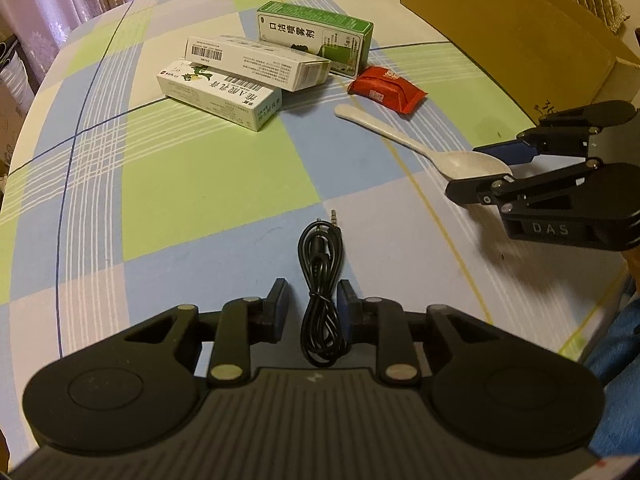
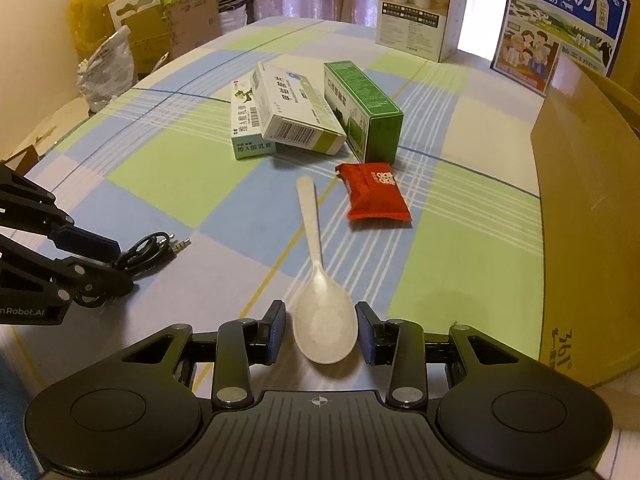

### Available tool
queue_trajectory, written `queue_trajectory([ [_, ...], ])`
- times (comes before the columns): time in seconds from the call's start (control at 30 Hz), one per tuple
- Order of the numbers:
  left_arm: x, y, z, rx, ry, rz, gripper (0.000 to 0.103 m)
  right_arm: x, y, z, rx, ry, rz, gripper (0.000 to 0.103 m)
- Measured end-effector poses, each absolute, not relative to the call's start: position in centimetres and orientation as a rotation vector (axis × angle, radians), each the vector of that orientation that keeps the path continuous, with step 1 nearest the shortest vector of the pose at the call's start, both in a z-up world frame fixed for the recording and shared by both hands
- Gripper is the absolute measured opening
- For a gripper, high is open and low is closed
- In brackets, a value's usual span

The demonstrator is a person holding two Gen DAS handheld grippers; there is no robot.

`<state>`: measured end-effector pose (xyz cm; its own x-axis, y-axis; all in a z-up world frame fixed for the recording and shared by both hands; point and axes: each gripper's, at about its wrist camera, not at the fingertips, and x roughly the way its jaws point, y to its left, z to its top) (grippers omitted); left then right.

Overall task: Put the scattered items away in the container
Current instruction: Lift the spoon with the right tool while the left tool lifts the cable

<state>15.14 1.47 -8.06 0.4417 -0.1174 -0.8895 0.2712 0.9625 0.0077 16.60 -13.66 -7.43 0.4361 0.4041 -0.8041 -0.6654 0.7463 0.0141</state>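
My left gripper (image 1: 313, 300) is open, its fingers either side of a coiled black audio cable (image 1: 322, 292) lying on the checked tablecloth; it also shows in the right wrist view (image 2: 144, 254). My right gripper (image 2: 322, 330) is open around the bowl of a white spoon (image 2: 320, 292), which also shows in the left wrist view (image 1: 424, 142). Past them lie a red packet (image 2: 374, 192), a green box (image 2: 362, 110) and two white medicine boxes (image 2: 296, 110), (image 2: 248, 122). The cardboard container (image 2: 592, 208) stands at the right.
A white product box (image 2: 422, 8) and a blue milk carton box (image 2: 560, 24) stand at the table's far edge. Bags and cartons (image 2: 120, 40) sit beyond the table's left edge. The checked tablecloth (image 1: 180, 184) covers the table.
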Motion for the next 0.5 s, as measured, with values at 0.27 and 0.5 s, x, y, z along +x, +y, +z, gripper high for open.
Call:
queue_trajectory([
  [0.27,15.0,1.3,-7.8,0.143,1.087,-0.267,0.011,16.5,-13.7,-7.1,-0.320,0.880,0.676,0.028],
  [0.5,14.5,1.6,-6.7,0.116,1.063,-0.266,0.010,16.3,-14.0,-6.2,-0.283,0.844,0.682,0.028],
])
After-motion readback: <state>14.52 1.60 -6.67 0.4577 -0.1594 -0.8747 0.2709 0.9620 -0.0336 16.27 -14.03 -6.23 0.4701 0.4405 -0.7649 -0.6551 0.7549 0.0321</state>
